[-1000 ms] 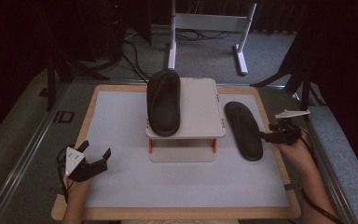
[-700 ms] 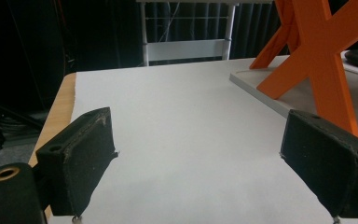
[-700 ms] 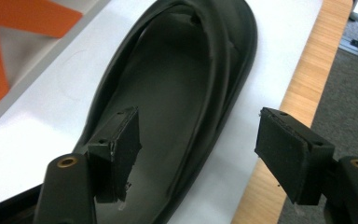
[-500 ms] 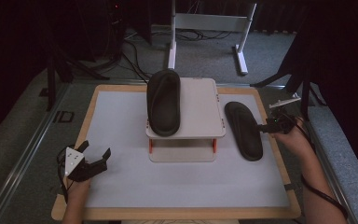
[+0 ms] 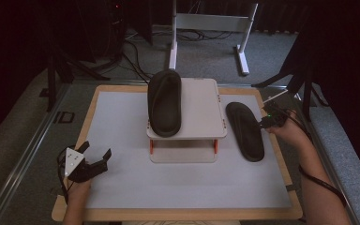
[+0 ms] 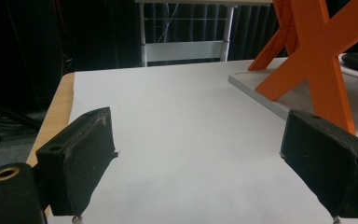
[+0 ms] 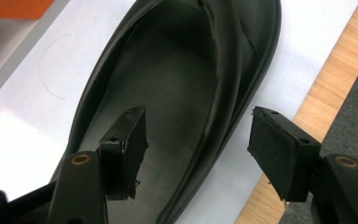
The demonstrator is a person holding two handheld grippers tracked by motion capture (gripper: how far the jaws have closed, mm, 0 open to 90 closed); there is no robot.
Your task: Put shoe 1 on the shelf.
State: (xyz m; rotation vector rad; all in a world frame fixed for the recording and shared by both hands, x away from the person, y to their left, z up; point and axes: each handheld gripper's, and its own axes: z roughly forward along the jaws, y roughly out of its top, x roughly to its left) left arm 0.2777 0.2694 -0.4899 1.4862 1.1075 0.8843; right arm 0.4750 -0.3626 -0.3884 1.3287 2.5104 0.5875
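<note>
Straddling the outer rim of the slipper (image 7: 177,93), the right claw (image 7: 198,147) has one pad inside over the insole and the other outside, above the strip of white mat next to the wooden bench edge (image 7: 335,93). Its jaws have just been closing, with the slipper's side wall between them; neither pad presses on it yet, so the claw counts as released.

Landmark: the white rack (image 5: 201,110). This slipper (image 5: 244,131) lies flat on the mat just to the right of the rack, long axis running away from the person. A second slipper (image 5: 165,103) lies on the rack's top deck, on its left half; the right half of the deck is bare. The left claw (image 5: 93,159) hangs released, jaws wide with nothing between them, well to the near left of the rack.

Judgement on the step: a grasp of the rim. To do it well, the claw should sink so the rim sits deep between the pads before closing fully. Soft rubber will likely flex, so a firm, square pinch matters. Lift should be straight up and high enough for the slipper to clear the deck's edge.
</note>
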